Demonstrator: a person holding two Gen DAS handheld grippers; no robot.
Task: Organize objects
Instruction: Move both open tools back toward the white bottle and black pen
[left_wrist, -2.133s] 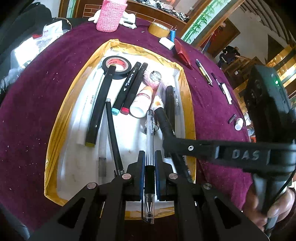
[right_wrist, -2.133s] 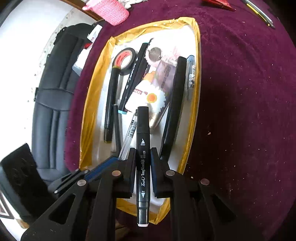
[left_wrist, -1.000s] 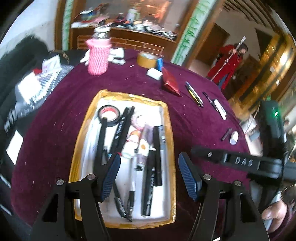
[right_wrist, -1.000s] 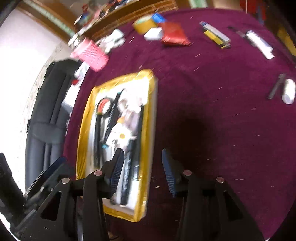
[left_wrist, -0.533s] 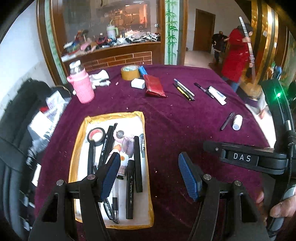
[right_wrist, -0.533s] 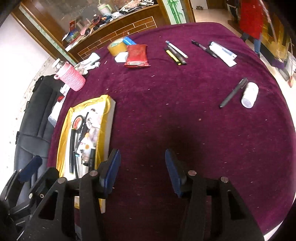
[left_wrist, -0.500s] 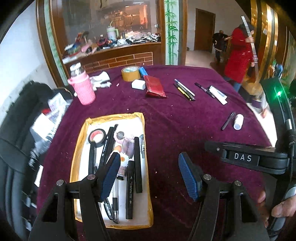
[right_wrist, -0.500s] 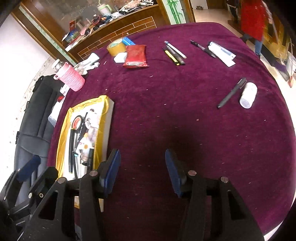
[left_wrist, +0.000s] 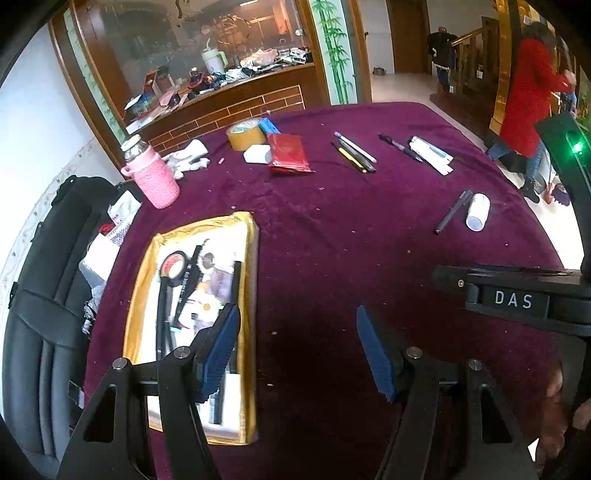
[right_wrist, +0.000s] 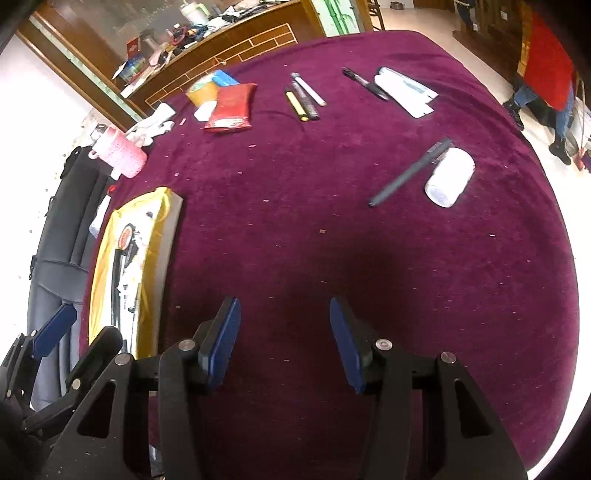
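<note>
A gold-rimmed white tray on the purple tablecloth holds several markers, pens and a black tape roll; it also shows in the right wrist view. My left gripper is open and empty, above the cloth just right of the tray. My right gripper is open and empty over bare cloth. Loose on the cloth lie a dark pen beside a white bottle, yellow and white pens, a black pen and a white packet.
A red pouch, white eraser, brown tape roll and pink-sleeved bottle stand at the far side. A black chair is left of the table. A person in red stands at the right.
Both grippers let go of the pen and marker into the tray, opened, and pulled up and to the right, away from the tray.
</note>
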